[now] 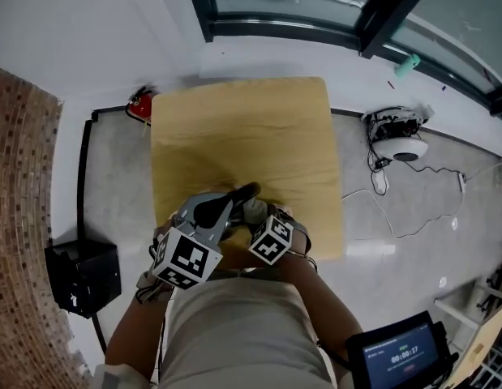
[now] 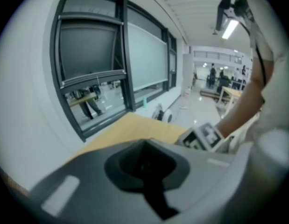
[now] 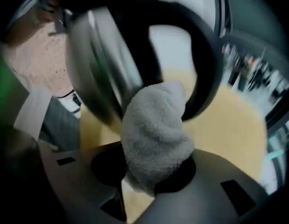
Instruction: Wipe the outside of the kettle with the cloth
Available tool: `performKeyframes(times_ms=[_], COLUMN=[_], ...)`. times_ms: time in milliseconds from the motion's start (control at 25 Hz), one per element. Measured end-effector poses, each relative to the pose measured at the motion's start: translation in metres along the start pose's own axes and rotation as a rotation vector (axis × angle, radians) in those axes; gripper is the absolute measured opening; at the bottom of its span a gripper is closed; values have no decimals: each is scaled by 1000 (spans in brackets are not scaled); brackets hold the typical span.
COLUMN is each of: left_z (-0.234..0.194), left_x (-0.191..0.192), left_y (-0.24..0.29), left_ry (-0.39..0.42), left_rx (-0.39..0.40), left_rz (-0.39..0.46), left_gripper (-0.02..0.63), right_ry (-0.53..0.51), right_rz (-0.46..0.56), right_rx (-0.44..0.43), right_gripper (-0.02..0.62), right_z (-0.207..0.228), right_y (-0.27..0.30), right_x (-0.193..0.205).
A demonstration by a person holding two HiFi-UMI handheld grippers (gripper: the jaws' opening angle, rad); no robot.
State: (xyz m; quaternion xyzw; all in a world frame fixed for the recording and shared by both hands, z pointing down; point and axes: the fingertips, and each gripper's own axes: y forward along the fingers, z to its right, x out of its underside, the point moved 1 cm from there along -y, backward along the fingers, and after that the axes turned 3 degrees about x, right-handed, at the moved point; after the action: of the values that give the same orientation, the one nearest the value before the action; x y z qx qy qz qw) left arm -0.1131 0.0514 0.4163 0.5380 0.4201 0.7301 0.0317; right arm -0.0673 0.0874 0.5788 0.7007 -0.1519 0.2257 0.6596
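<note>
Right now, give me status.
Right gripper jaws shut on cloth. Cloth at side of kettle. Left gripper jaws together, empty. Nothing in the way.

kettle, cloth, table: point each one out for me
kettle (image 3: 100,59): right gripper view, on its shiny steel side
cloth (image 3: 153,134): right gripper view, middle of the grey wad
table (image 1: 251,128): head view, bare wooden top

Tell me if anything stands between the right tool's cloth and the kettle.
Nothing visible does. The right tool is shut on the cloth, whose tip appears to reach the kettle on its steel side, beside the black handle. The right gripper view shows nothing between them.
</note>
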Motion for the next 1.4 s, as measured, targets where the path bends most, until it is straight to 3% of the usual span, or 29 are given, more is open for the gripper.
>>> performKeyframes(times_ms=[80, 160, 200, 320, 400, 480, 560, 680, 800, 960, 1080, 1160, 1240, 1280, 1360, 1400], left_z=[2, -2, -5, -10, -9, -9, -2, 31, 53, 44, 19, -1, -21, -28, -36, -38], left_x=[0, -1, -3, -10, -12, -19, -24, 9, 61, 80, 83, 82, 72, 63, 32, 11], left_y=[0, -1, -2, -1, -4, -25, -54, -76, -78, -82, -78, -69, -58, -55, -56, -57], left_ry=[9, -27, -56, -106, -154, -254, -323, -384, -533, -763, -812, -857, -839, -790, -615, -498], left_rx=[-5, -19, -34, -78, -78, -104, -146, -127, -88, -96, -144, -130, -109, -103, -107, -108], left_rz=[-3, 28, 53, 96, 84, 129, 201, 149, 92, 254, 354, 398, 390, 369, 342, 341], left_gripper=[-11, -11, -11, -11, -9, -3, -3, -3, -3, -3, -7, -10, -14, -15, -14, -14], right_ry=[-1, 15, 83, 440, 521, 411, 251, 88, 162, 329, 477, 567, 681, 732, 742, 680], right_rz=[-38, 72, 158, 414, 536, 520, 432, 313, 253, 247, 270, 303, 360, 379, 391, 390], right_rx=[-138, -174, -161, -34, 15, -31, -124, -278, -418, -471, -533, -565, -577, -575, -535, -489], right_gripper=[140, 140, 140, 140, 140, 140, 140, 140, 137, 137, 137, 137, 138, 138, 138, 138], right_z=[-21, -23, -12, 71, 122, 138, 129, 96, 69, 46, 22, -2, -24, -33, -44, -46], right_y=[-1, -34, -54, -112, -136, -124, -93, -62, -59, -68, -75, -80, -82, -82, -87, -92], right_x=[11, -4, -13, -25, -47, -80, -108, -119, -104, -75, -54, -43, -37, -35, -34, -38])
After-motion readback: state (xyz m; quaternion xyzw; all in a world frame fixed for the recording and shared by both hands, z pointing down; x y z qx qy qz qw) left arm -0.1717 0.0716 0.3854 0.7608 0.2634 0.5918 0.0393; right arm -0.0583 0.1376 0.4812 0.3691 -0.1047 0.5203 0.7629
